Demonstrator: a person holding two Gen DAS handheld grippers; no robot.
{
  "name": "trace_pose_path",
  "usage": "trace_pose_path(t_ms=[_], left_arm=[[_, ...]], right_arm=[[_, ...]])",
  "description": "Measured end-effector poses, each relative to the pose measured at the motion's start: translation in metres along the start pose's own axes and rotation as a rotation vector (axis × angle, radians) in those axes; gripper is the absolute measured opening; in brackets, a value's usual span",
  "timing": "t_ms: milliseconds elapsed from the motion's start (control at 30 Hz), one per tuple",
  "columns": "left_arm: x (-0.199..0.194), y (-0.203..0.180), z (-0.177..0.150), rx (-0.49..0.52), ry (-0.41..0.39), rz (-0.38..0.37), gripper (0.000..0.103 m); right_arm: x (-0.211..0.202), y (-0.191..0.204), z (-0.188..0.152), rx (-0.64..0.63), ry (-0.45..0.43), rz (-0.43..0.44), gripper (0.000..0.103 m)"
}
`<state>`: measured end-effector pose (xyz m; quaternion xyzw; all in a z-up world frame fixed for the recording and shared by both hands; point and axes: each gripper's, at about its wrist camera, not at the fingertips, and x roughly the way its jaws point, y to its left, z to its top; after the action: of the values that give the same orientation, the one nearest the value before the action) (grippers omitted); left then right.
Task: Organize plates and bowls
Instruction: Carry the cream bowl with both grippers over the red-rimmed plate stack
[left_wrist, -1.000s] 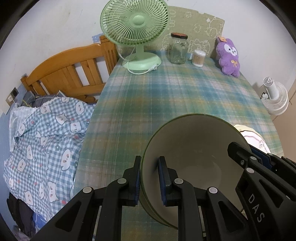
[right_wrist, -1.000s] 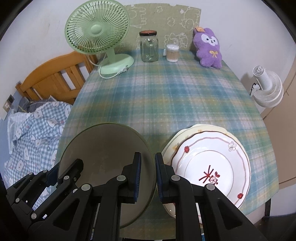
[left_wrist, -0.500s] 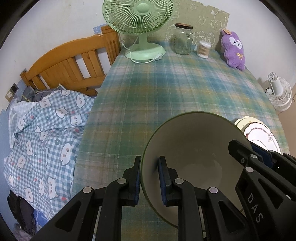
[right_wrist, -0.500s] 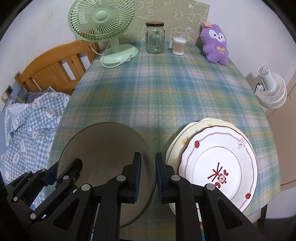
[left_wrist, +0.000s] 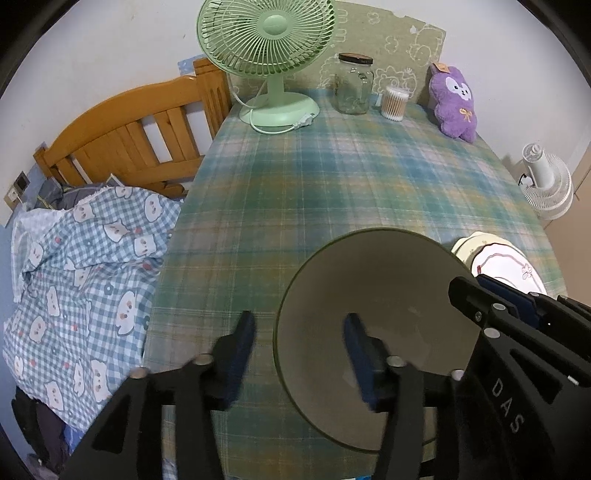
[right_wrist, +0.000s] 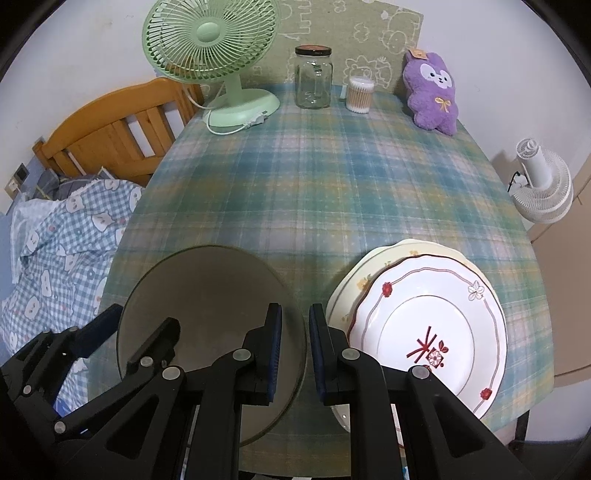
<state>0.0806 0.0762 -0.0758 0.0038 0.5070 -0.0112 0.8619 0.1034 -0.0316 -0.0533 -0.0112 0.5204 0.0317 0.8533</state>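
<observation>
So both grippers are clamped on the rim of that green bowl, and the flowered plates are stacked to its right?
Not quite. Only the right gripper is clamped on the green bowl. The left gripper has just been opening; in the left wrist view its fingers straddle the rim without pressing it. The flowered plates are indeed stacked to the bowl's right.

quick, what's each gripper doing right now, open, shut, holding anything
Left gripper: open, jaws just opened and straddle the bowl rim, not gripping it.
Right gripper: shut on the bowl's right rim.
</observation>
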Motion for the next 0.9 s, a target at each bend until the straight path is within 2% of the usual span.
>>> trace_pose_path(t_ms=[167, 233, 300, 900], left_arm=[[0.003, 0.003, 0.001, 0.007, -0.003, 0.001, 0.068], [0.006, 0.004, 0.0, 0.02, -0.005, 0.006, 0.068], [0.009, 0.006, 0.0, 0.024, 0.0, 0.0, 0.071], [0.03, 0.002, 0.003, 0.017, 0.053, -0.051, 0.068]], right_arm=[[0.005, -0.002, 0.002, -0.004, 0.02, 0.021, 0.021], [0.009, -0.005, 0.003, 0.002, 0.029, 0.026, 0.034], [0.012, -0.007, 0.002, 0.01, 0.033, 0.034, 0.042], [0.042, -0.006, 0.005, 0.052, 0.097, 0.101, 0.042]])
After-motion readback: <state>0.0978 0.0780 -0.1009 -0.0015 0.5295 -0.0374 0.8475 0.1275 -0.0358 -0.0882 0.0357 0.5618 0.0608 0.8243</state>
